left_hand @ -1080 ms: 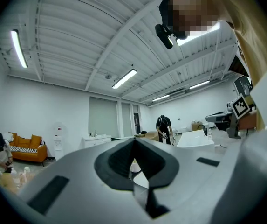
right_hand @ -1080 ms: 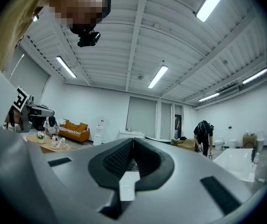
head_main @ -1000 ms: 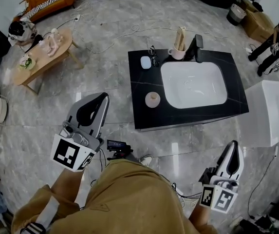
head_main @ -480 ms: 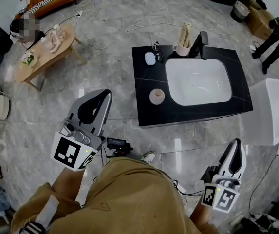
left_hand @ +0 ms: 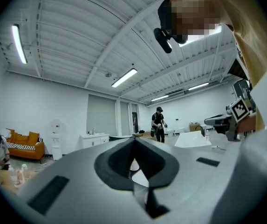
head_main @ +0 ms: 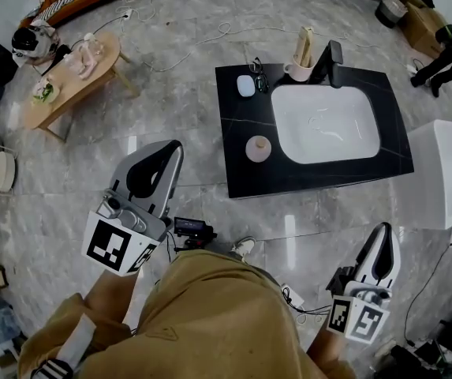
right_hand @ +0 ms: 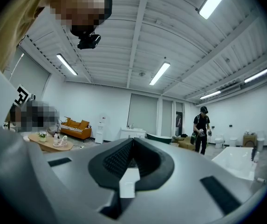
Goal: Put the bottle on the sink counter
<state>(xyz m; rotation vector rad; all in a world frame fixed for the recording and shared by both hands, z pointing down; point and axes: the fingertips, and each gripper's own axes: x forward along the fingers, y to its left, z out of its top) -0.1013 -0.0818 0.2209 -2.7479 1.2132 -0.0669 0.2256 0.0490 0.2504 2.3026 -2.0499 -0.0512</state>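
Left tongs (head_main: 169,150) and right tongs (head_main: 383,231) are closed, empty; I'd pinch the ten-o'clock bottle (head_main: 90,44), likely light and slick, mid-body.

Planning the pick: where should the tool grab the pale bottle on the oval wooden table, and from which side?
Probably the body at mid-height, coming in level from the long edge nearer the sink. The bottle appears to stand upright on the wooden table, and a person crouches at its far end. Its exact shape is too small to tell.
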